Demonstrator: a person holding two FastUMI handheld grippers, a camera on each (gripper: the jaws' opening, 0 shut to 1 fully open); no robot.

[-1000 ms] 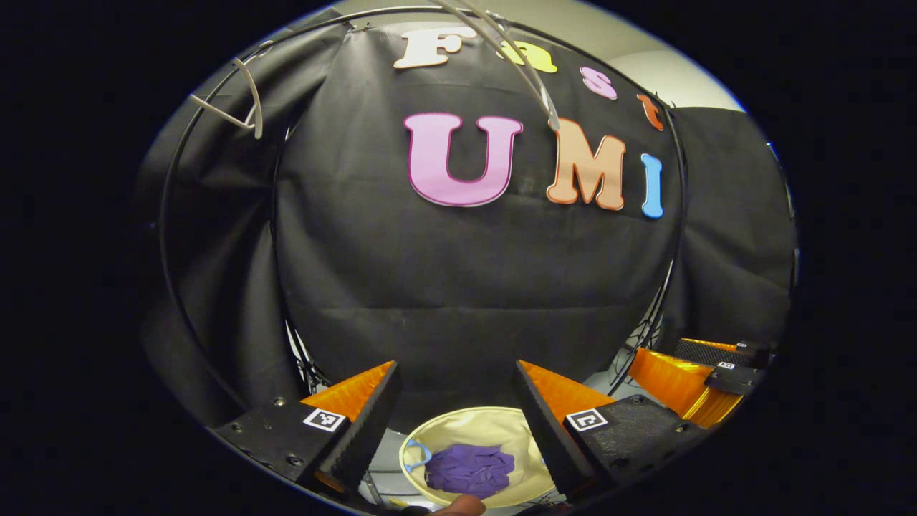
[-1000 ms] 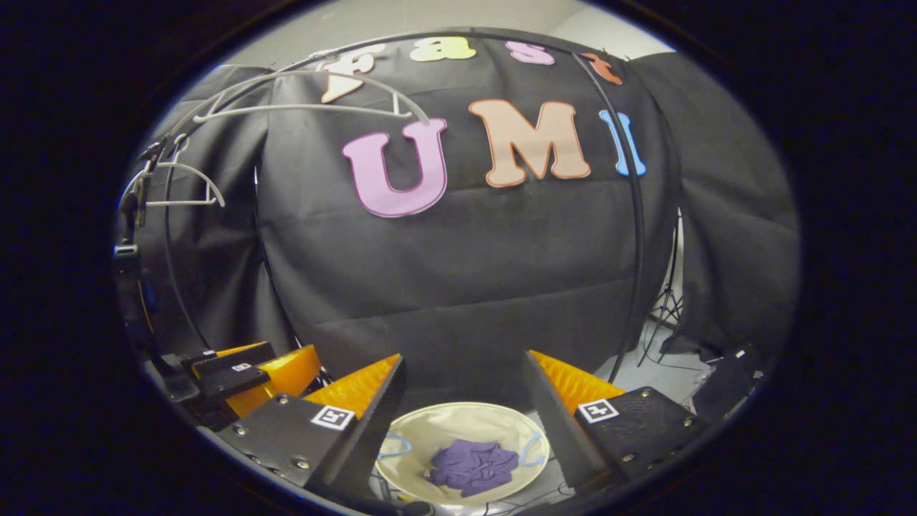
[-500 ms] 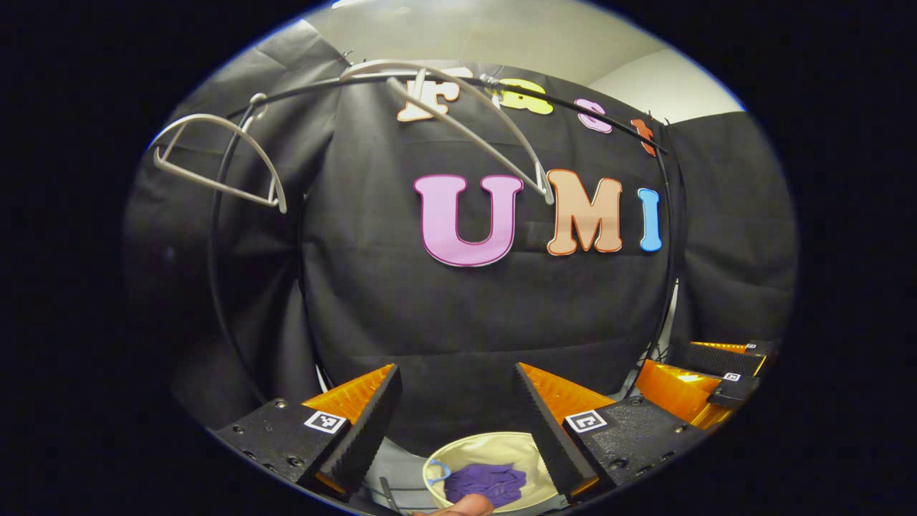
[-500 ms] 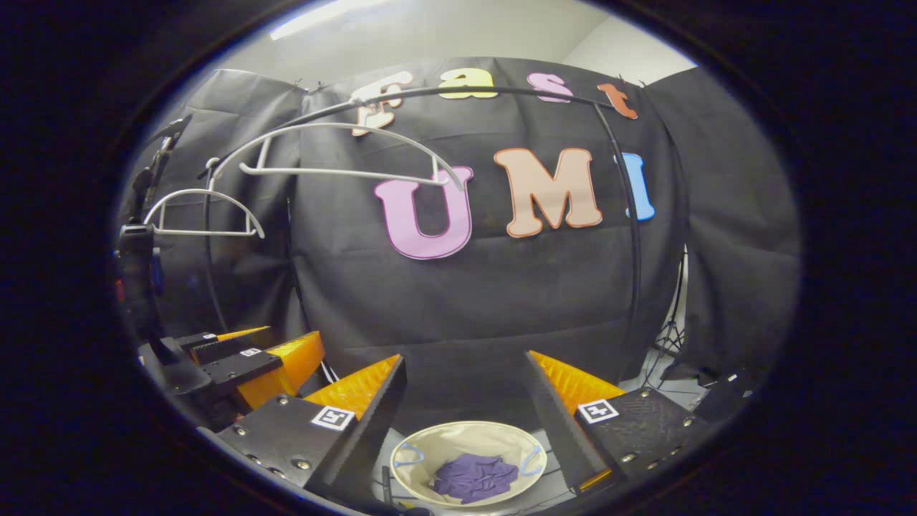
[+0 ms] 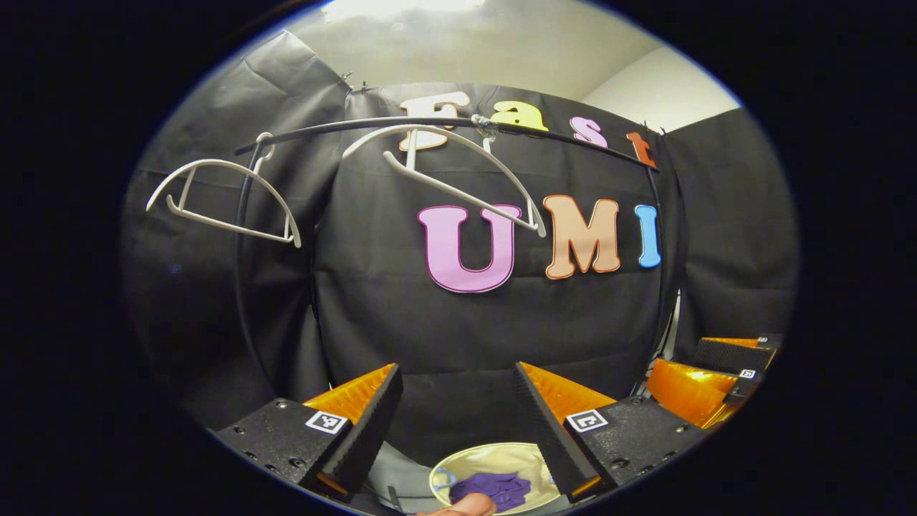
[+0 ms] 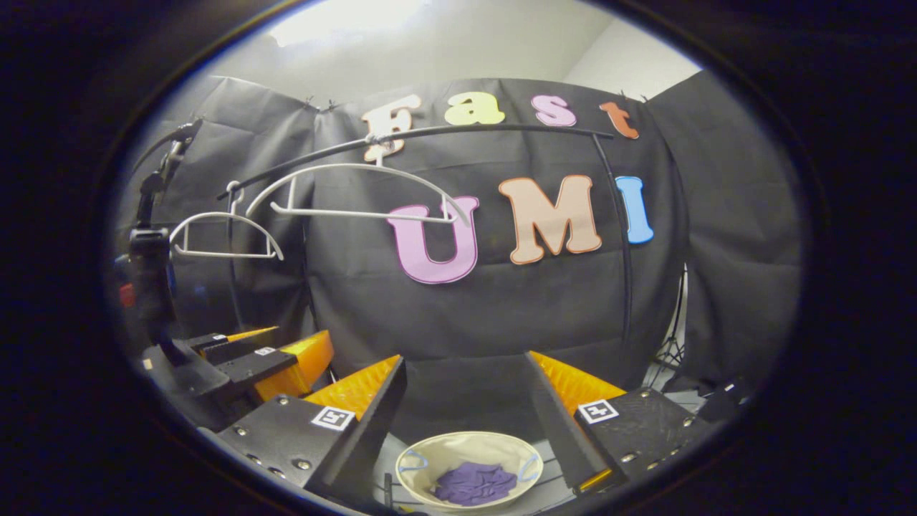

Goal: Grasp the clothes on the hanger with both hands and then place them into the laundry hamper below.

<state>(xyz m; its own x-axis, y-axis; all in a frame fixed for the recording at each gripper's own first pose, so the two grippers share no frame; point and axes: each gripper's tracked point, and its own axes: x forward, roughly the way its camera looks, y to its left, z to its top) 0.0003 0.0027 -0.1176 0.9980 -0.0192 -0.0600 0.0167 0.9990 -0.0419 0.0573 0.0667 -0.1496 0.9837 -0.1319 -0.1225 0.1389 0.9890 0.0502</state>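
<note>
Fingers (image 5: 372, 423) of the left gripper (image 5: 455, 412) stand spread apart with nothing between them; in the right gripper view, the fingers (image 6: 383, 408) of the right gripper (image 6: 466, 401) are likewise spread and empty. Both grippers are raised and face the black cloth wall (image 5: 487, 315). Between and below the fingers in each view sits the laundry hamper (image 6: 458, 450), round and cream-coloured, with pale blue handles at its rim. The purple clothes (image 6: 474, 482) lie crumpled on the hamper's bottom, apart from both grippers; in the left gripper view the same clothes (image 5: 494, 487) appear just above a fingertip of the person's hand (image 5: 458, 507) at the lower edge. A black rail (image 5: 430, 125) arches across the wall. Two white hangers hang from it, both bare: a near hanger (image 5: 458, 172), tilted, and a far hanger (image 5: 222, 193) toward the rail's left end. In the right gripper view the left gripper (image 6: 236, 362) shows at the lower left; in the left gripper view the right gripper (image 5: 709, 373) shows at the lower right.
</note>
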